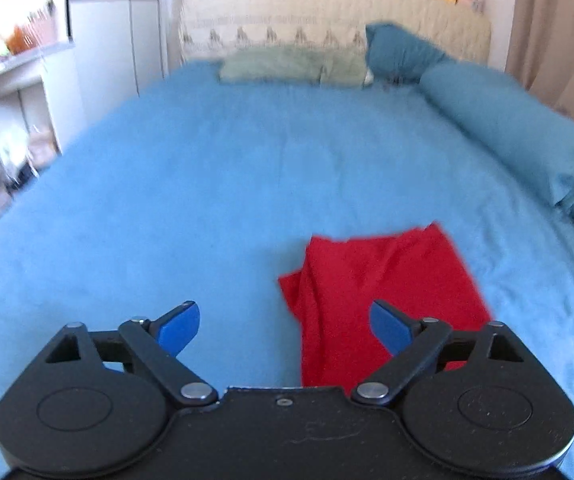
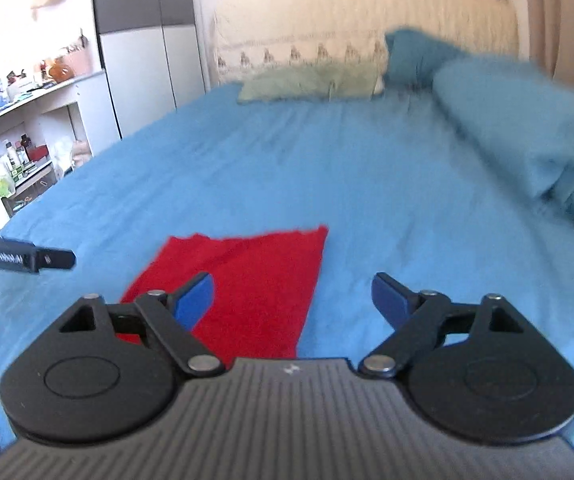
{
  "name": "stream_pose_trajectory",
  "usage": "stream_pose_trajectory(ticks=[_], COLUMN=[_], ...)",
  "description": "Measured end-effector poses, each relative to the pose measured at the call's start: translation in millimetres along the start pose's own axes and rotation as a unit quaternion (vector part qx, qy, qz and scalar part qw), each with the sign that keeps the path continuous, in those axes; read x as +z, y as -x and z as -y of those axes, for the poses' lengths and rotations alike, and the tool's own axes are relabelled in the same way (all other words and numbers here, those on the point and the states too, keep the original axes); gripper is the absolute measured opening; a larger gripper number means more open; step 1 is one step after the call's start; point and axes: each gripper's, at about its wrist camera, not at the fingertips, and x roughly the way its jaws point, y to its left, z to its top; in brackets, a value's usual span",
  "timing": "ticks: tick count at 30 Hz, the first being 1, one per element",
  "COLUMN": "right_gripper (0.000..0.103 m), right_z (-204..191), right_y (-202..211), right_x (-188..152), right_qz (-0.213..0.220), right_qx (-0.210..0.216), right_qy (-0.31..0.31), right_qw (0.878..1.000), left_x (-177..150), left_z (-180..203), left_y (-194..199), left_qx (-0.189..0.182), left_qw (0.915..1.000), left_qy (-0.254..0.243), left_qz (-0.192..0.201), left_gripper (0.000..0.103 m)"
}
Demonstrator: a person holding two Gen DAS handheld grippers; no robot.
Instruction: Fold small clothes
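Red cloth is lying on the blue bed, close to the near edge. It is not flat. One side is bunching up in long wrinkles, and a little flap is sticking out on its left in the left view. In the right view it is looking smoother, with a straight far edge.

The left tongs are hanging wide apart above the bed, holding nothing. Their right finger is sitting over the cloth, and their left finger is over bare sheet. The right tongs are also spreading wide and holding nothing. Their left finger is over the cloth, and their right finger is over the sheet. So the cloth is lying between the two tools. A bit of the left tool is poking in at the left of the right view.

Far away, a green pillow and a dark blue pillow are resting by the headboard.

I think the job is only starting, because nothing is looking folded yet. To do this step well, each pair of tongs should be going down to one near corner and pinching just the top layer. Then both should be pulling gently apart so the wrinkles are going flat before any folding. Grabbing the sheet too would be a mess.
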Motion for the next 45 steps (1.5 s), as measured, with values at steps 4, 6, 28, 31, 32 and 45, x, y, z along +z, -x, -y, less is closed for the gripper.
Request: stream_pose_trajectory(ticks=[4, 6, 28, 31, 32, 45], right_gripper=[0.103, 0.103, 0.103, 0.103, 0.103, 0.103], right_z=[-10, -15, -73, -76, -76, -77], right_y=[64, 87, 213, 217, 218, 224], right_x=[3, 3, -73, -75, -75, -70], right_qz=[0.024, 0.017, -0.108, -0.109, -0.107, -0.099], right_qx=[-0.036, -0.059, -0.085, -0.086, -0.086, -0.09], right_qy=[-0.017, -0.021, -0.034, -0.033, -0.034, -0.034], right_qw=[0.999, 0.998, 0.99, 0.99, 0.99, 0.99], left_x=[-5, -12, -114, -119, -120, -117], left_z=[14, 18, 35, 40, 41, 39], left_y=[74, 101, 211, 215, 216, 229], left_qx=[0.016, 0.024, 0.042, 0.042, 0.042, 0.038], left_qw=[0.9983, 0.9977, 0.9989, 0.9986, 0.9985, 0.9986], left_qy=[-0.017, -0.021, -0.021, -0.031, -0.035, -0.027], left_qz=[0.054, 0.06, -0.007, -0.004, -0.004, 0.022], left_gripper=[0.103, 0.103, 0.103, 0.103, 0.103, 0.103])
